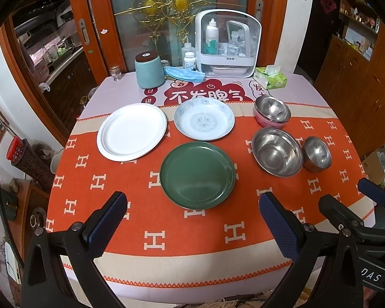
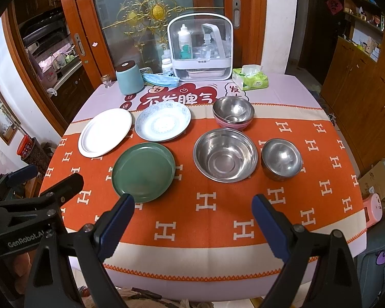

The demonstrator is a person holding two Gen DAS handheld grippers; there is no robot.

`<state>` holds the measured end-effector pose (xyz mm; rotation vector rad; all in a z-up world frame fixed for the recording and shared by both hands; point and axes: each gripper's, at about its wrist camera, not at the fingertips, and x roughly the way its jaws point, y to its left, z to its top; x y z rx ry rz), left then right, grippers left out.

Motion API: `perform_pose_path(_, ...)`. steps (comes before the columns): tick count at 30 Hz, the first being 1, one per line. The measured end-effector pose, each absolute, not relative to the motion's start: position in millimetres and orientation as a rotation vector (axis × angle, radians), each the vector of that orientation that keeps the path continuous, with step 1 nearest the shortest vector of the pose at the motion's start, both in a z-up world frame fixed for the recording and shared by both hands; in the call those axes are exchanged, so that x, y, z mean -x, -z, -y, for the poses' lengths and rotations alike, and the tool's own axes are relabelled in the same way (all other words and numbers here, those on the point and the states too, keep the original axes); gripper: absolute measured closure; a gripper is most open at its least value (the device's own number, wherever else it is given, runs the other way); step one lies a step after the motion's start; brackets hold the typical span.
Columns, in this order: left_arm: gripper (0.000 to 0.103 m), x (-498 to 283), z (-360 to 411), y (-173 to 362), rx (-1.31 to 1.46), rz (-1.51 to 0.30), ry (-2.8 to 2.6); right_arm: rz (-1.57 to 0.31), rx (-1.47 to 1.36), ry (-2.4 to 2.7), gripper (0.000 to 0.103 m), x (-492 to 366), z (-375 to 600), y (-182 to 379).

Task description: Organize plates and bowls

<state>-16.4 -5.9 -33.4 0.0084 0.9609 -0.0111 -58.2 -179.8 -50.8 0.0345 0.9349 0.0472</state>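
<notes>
Left wrist: tissue box [image 1: 270, 77], teal canister [image 1: 149, 70], facemask [image 1: 184, 74]

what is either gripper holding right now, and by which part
Nothing is held. The left gripper and right gripper both hang open over the near table edge, short of the green plate and the bowls.

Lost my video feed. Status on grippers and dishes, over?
Left gripper open, right gripper open, both empty, short of the dishes. Three plates left, steel bowls right, none moved. Nothing in the way.
</notes>
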Motion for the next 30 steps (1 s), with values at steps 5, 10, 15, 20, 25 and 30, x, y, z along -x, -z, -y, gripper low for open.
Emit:
perform_pose_path(5, 0.001, 17, 6, 34, -0.008, -0.964, 0.010, -0.935, -0.035, -0.049, 0.010, 58, 180, 50)
perform_pose_path(10, 0.001, 16, 6, 33, -0.011, -0.967, 0.008, -0.937, -0.036, -0.051, 0.010, 59, 180, 51)
perform_pose_path(15, 0.001, 17, 11, 33, -0.015, -0.971, -0.006, -0.936, -0.038, -0.060, 0.010, 58, 179, 51)
perform_pose_path(20, 0.001, 18, 13, 30, -0.018, -0.975, -0.021, -0.935, -0.041, -0.080, 0.010, 56, 184, 50)
perform_pose_path(25, 0.001, 17, 15, 28, -0.017, -0.979, -0.037, -0.936, -0.041, -0.096, 0.010, 53, 186, 50)
perform_pose_path(30, 0.001, 17, 17, 25, -0.020, -0.985, -0.051, -0.933, -0.044, -0.113, 0.010, 50, 189, 47)
